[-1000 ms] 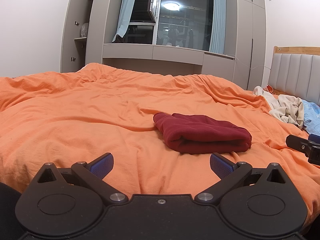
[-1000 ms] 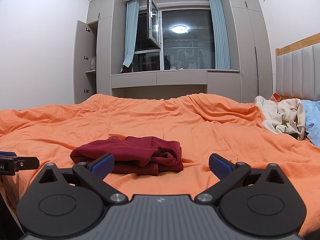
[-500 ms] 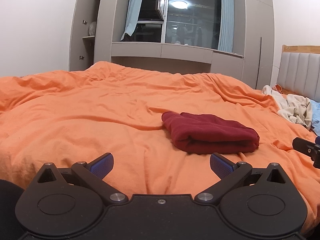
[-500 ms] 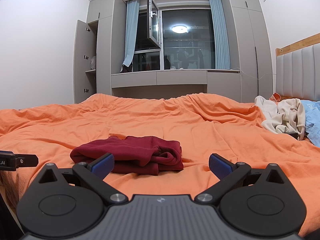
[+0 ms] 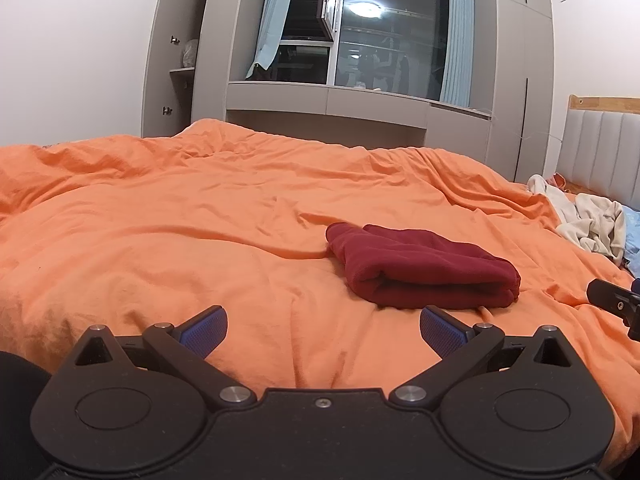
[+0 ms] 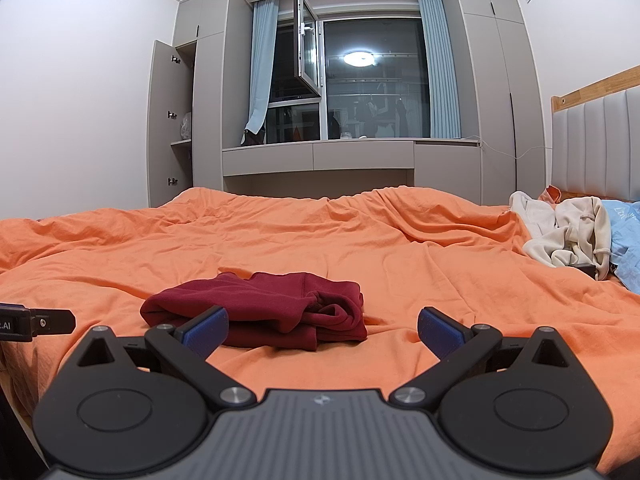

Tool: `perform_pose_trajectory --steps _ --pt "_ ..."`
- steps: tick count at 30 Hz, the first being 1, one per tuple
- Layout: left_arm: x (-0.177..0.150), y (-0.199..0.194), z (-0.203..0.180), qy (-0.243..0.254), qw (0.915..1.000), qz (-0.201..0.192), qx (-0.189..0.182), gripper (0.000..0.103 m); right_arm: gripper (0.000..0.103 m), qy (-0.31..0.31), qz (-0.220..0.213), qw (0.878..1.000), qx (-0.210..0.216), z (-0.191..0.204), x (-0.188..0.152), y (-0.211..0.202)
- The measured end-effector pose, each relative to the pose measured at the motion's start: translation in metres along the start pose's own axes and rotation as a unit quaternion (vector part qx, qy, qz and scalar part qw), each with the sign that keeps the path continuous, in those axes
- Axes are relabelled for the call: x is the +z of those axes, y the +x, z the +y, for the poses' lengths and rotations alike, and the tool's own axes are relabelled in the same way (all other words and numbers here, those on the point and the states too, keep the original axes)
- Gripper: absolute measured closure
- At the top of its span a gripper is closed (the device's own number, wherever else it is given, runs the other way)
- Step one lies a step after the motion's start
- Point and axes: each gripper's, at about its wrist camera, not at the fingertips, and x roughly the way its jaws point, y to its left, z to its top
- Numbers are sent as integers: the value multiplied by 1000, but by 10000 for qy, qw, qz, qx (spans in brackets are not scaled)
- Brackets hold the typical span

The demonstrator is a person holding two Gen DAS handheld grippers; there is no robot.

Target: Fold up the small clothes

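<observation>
Left wrist view: left gripper (image 5: 323, 326) w/ jaws spread wide, nothing btwn the blue pads (image 5: 204, 326), hovering over the orange duvet (image 5: 160, 220). Dark red folded garment (image 5: 424, 270) lies flat on the duvet, ahead & to the right of this gripper, apart from both fingers; its near edge sits just beyond the right pad. Folded edge faces the camera, layers stacked.

Right wrist view: right gripper (image 6: 322, 326) also wide open & empty. Same garment (image 6: 264, 306) is ahead & left of centre here; the left blue pad (image 6: 206, 326) overlaps its near edge in the view, contact can't be told. Looser, bunched end of the garment points toward the right side.

So garment sits btwn the two grippers, near the bed's front. Cream clothes pile (image 6: 564, 236) & a light blue item (image 6: 628, 240) lie far right by the headboard (image 6: 596, 144), well apart from the garment. Window (image 6: 372, 80) & grey cabinets (image 6: 492, 92) at back.
</observation>
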Motion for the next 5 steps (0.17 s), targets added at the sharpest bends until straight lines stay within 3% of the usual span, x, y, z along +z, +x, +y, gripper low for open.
perform_pose_trajectory --steps 5 --pt "0 0 0 12 10000 4 2 1 0 -1 5 10000 -1 0 0 0"
